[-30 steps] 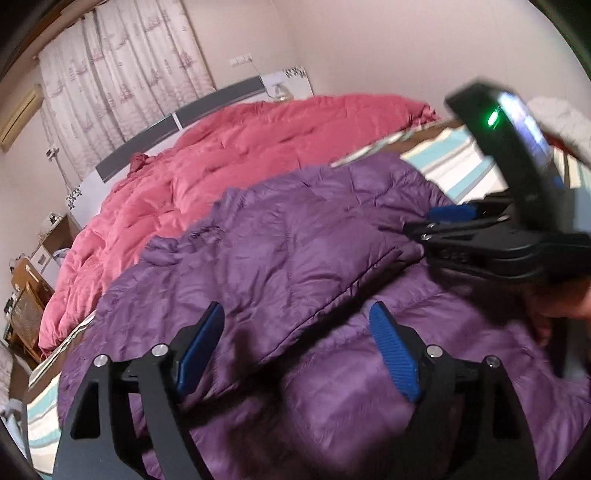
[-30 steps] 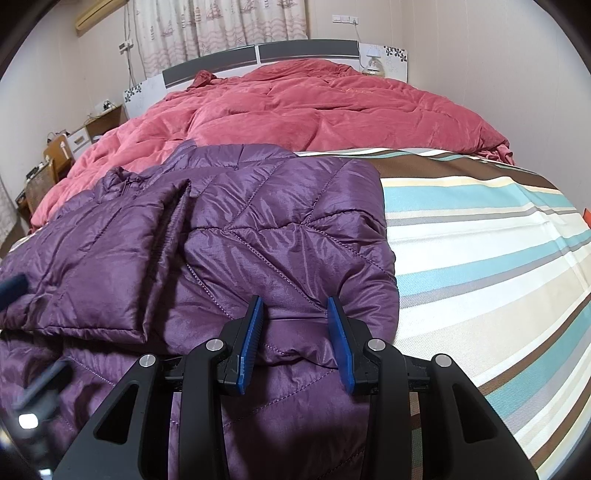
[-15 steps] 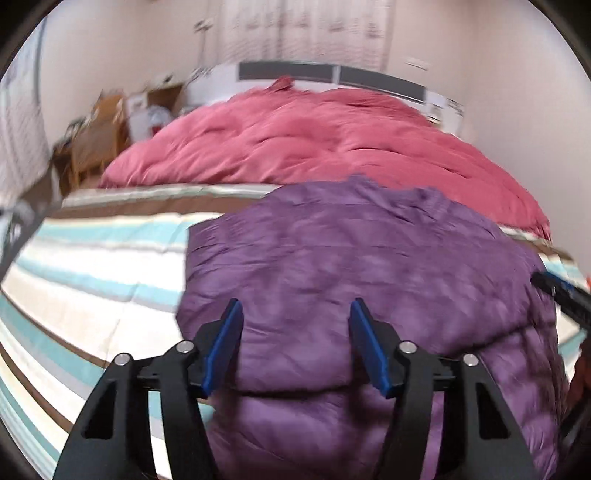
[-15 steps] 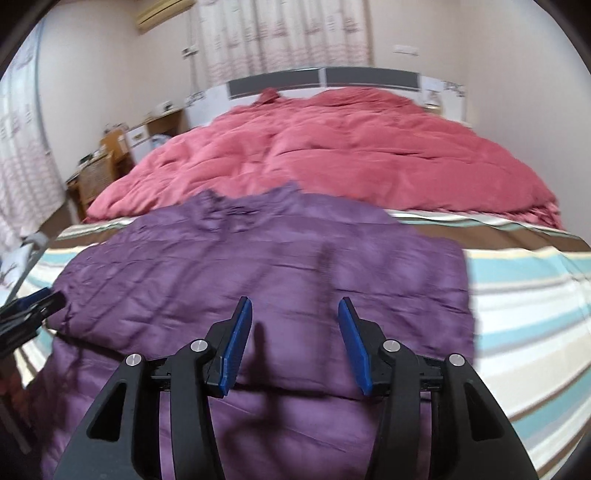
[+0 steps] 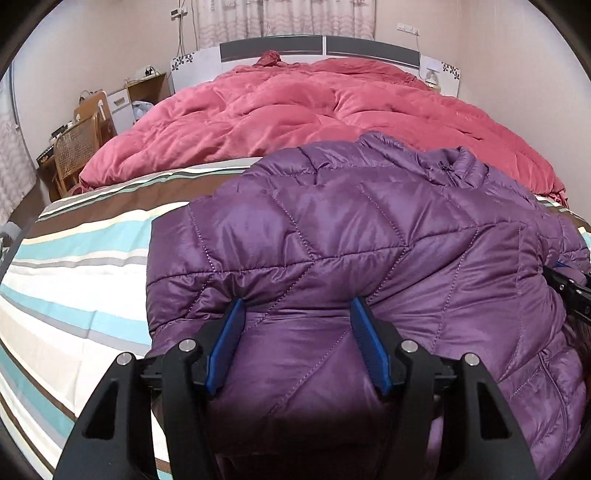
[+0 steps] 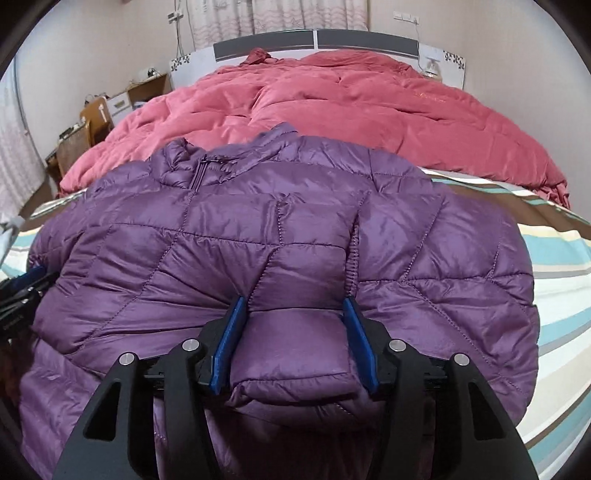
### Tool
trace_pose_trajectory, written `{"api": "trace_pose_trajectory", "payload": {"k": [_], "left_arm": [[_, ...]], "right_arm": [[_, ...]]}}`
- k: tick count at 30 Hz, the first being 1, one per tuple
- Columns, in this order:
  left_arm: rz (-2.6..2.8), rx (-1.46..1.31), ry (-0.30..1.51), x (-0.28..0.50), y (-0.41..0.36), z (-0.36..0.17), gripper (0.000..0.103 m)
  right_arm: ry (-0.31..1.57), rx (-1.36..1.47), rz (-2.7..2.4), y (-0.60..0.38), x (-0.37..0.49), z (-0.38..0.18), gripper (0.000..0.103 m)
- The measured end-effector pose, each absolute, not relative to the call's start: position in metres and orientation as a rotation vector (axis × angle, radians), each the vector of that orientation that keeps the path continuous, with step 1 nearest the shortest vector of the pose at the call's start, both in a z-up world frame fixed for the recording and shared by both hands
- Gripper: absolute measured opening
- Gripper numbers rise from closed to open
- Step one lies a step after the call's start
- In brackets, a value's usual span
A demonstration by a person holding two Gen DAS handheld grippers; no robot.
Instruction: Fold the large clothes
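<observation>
the purple quilted jacket (image 5: 369,236) lies on the striped bed sheet (image 5: 81,280), at the near end of the bed; its collar and zip (image 6: 201,173) point toward the pink duvet (image 5: 314,110), which covers the far half of the bed up to the headboard (image 5: 317,46); the jacket's far edge touches or slightly overlaps the duvet's near edge.

left gripper (image 5: 297,343): angled down over the near left part of the jacket; its jaws have just been opening a little; both blue pads (image 5: 223,347) sit against a raised bulge of padded fabric that fills the gap between them; the frames do not settle whether the pads pinch the fabric or merely rest beside it, so the grip cannot be told; the sheet shows just to the left of this gripper.

right gripper (image 6: 293,343): angled down over the near right part of the jacket; its jaws have just been opening; a folded, cuffed piece of the jacket, apparently a sleeve end (image 6: 291,354), lies between the blue pads (image 6: 358,343) and spans the gap from one pad to the other; whether it is clamped or only enclosed cannot be told.

each gripper appears at the edge of the other's view; a wicker chair (image 5: 75,151) and a desk (image 5: 122,101) stand to the left of the bed; curtains (image 5: 284,16) hang behind the headboard.
</observation>
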State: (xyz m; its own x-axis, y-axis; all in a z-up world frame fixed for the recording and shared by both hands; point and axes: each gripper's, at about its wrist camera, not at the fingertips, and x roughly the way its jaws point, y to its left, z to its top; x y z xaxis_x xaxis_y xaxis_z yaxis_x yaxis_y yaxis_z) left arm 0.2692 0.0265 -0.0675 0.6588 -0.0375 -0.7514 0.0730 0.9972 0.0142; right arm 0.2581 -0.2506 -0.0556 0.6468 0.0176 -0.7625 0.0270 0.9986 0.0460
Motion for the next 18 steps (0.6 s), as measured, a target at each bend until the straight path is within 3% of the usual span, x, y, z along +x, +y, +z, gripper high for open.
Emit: {"api": "trace_pose_trajectory", "payload": {"k": [3, 5, 6, 7, 18], "left_arm": [[-0.065, 0.046, 0.846, 0.269, 0.027, -0.064, 0.061], [-0.048, 0.063, 0.838, 0.262, 0.027, -0.060, 0.074], [-0.029, 0.075, 0.829, 0.256, 0.027, -0.058, 0.087], [-0.024, 0.078, 0.821, 0.251, 0.029, -0.056, 0.091], [-0.085, -0.016, 0.794, 0.236, 0.022, -0.034, 0.092]], "right_arm": [[0.870, 0.028, -0.015, -0.253, 0.257, -0.055, 0.053], [0.874, 0.034, -0.011, -0.255, 0.256, -0.054, 0.053], [0.877, 0.040, -0.006, -0.256, 0.255, -0.052, 0.053], [0.878, 0.044, -0.005, -0.257, 0.252, -0.049, 0.053], [0.819, 0.073, -0.012, -0.243, 0.231, -0.021, 0.053]]}}
